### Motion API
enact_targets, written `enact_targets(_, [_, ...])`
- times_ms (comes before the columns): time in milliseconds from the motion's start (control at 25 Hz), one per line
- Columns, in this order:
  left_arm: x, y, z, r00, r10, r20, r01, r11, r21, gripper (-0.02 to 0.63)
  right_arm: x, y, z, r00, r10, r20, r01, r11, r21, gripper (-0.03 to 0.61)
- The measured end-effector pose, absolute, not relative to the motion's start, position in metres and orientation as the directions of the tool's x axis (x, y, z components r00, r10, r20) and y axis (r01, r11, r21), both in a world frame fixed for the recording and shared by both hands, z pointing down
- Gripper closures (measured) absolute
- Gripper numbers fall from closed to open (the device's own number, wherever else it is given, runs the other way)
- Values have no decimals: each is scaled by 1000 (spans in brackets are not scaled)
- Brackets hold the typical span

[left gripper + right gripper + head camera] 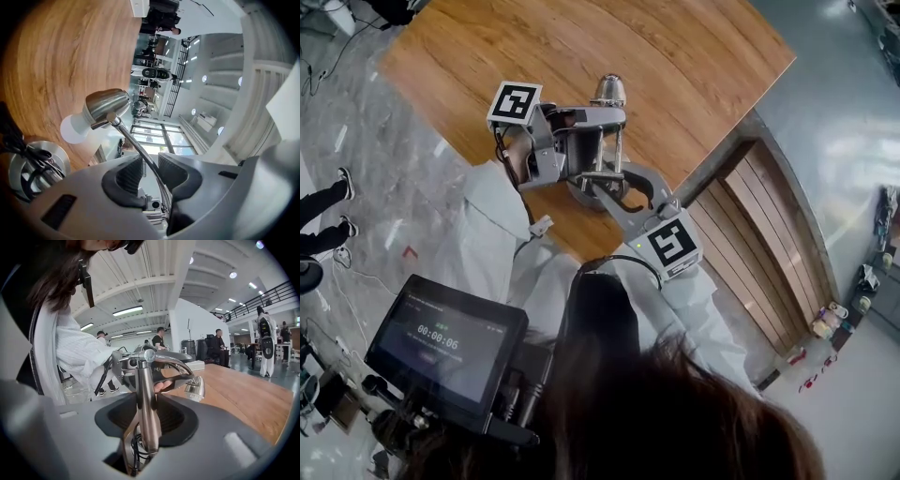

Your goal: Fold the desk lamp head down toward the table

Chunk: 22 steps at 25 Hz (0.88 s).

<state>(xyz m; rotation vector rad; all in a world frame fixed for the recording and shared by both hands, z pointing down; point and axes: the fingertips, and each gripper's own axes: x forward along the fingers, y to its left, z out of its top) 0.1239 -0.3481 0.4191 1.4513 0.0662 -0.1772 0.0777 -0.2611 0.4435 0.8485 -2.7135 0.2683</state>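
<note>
A brushed-metal desk lamp stands on the wooden table (694, 56). Its head (609, 91) is bent over and the white bulb (72, 129) faces the tabletop, next to the round base (40, 164). My left gripper (150, 161) straddles the thin curved arm (133, 140). Its jaws stand apart, with a gap beside the rod. In the head view the left gripper (609, 122) reaches in from the left, just below the head. My right gripper (148, 413) is shut on the upright post (146, 394), coming from the near side (602, 180). The lamp head (194, 389) hangs low beyond it.
The table's near edge lies close under both grippers. A slatted wooden panel (769, 253) stands to the right of the table. A tablet screen (445, 342) hangs at my lower left. Several people (218, 345) stand far off, and someone's legs (328, 202) show at the left.
</note>
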Motion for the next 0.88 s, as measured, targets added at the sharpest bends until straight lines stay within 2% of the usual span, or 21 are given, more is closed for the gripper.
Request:
enact_targets(160, [124, -343, 423, 975, -109, -194, 213, 206, 955, 511, 78, -259, 441, -787, -523, 328, -575, 813, -85, 449])
enact_targets(480, [121, -339, 436, 962, -133, -239, 269, 301, 915, 502, 75, -260, 445, -785, -527, 325, -586, 803, -114, 446])
enact_targets(880, [129, -349, 435, 958, -161, -238, 273, 258, 927, 483, 88, -270, 450, -777, -531, 338, -604, 781, -161, 445])
